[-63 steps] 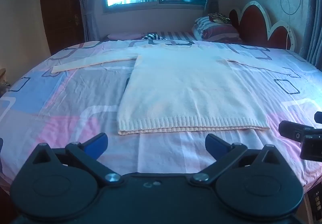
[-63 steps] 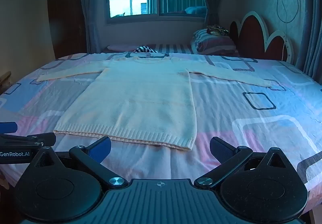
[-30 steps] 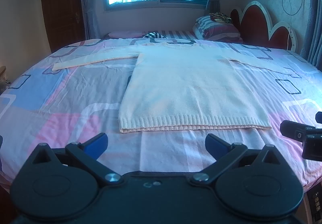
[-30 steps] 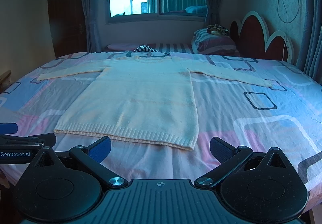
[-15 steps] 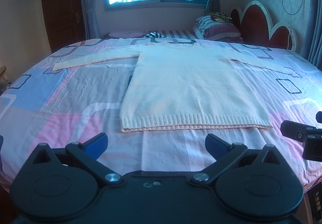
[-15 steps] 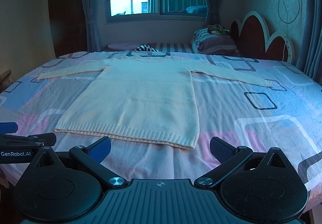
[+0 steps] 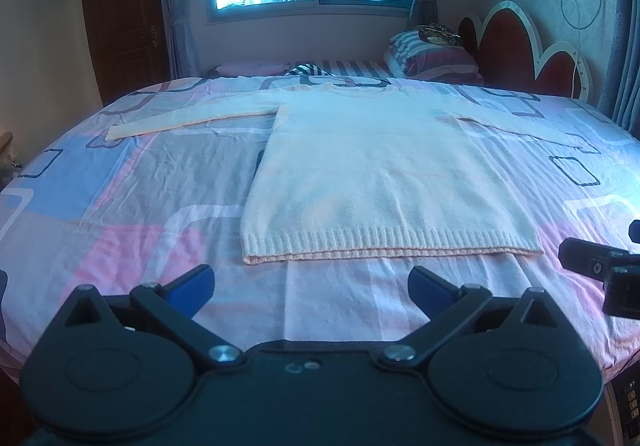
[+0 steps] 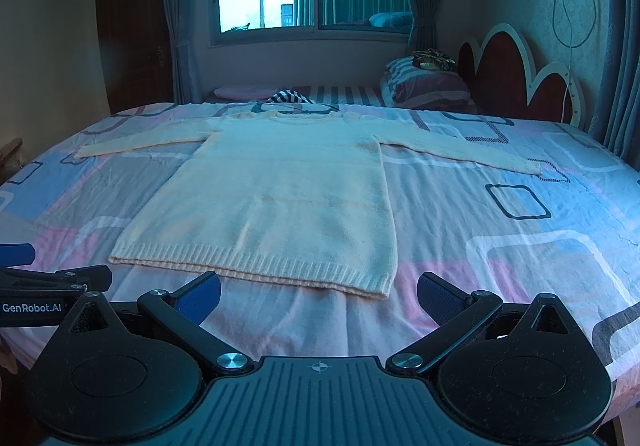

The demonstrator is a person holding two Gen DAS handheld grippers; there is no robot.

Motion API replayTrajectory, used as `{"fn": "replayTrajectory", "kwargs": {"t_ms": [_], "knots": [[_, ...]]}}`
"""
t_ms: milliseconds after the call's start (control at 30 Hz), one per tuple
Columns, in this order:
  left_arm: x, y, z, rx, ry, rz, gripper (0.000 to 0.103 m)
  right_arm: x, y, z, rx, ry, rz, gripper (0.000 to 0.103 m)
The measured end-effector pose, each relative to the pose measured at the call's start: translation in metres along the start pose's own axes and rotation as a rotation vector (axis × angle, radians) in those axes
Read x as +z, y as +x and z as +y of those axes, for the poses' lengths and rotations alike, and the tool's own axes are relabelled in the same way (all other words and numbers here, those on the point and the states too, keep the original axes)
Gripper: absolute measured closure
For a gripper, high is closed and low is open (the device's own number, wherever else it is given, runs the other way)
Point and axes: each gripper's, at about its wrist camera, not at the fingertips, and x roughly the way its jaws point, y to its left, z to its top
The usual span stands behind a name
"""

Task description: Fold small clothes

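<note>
Sweater (image 7: 384, 169) lies flat on your bed (image 7: 132, 181), hem toward you, sleeves at 10 and 2 o'clock. Your left gripper (image 7: 310, 284) and right gripper (image 8: 318, 292) hover short of it, jaws wide apart, empty. Right sleeve's cuff (image 8: 528, 165) shows clearly only in the right view.

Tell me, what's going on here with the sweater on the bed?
A person holds two grippers over the near edge of the bed. The cream sweater lies flat, sleeves spread, not yet folded. The left gripper and right gripper are both open, empty, just short of its hem.
</note>
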Motion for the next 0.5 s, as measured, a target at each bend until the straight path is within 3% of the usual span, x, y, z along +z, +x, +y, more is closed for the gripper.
{"fn": "replayTrajectory", "kwargs": {"t_ms": [500], "knots": [[0.0007, 0.0012, 0.0008, 0.007, 0.006, 0.001, 0.001, 0.0019, 0.0020, 0.0013, 0.006, -0.006, 0.007, 0.000]]}}
